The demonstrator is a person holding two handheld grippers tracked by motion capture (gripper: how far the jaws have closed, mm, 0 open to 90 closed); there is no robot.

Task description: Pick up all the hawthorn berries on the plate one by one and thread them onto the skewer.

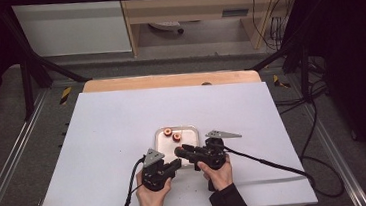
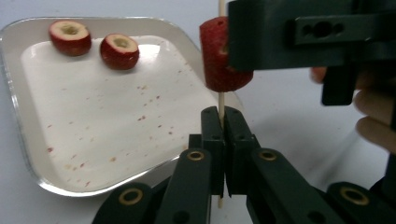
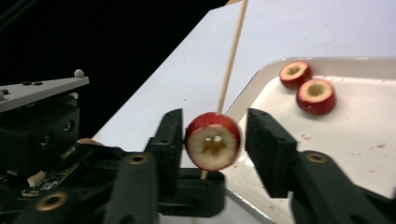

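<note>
— Two claws were at work over the white tabletop when I looked in, both near its front edge. What did you see from above?

— I saw a pale metal tray just beyond them, near the middle of the tabletop, with two red cored fruit pieces at its far end. The person's hands came in from the bottom, each holding a claw.

— In the left gripper view, I found the left claw clamped tight on a thin wooden skewer, its jaws pressed together around the stick. The skewer stood upright there and ran up through a third red fruit piece.

— And the right claw?

— Its jaws stood on either side of that skewered fruit piece. In the right gripper view I saw a gap on both sides, so I judged it parted and not pressing the fruit. The cored face of the piece pointed at the camera, and the skewer rose out of it at a slant.

— Where did the skewered piece sit against the tray?

— Just beside the tray's near edge, raised above the tabletop. The tray floor carried small red specks.
</note>
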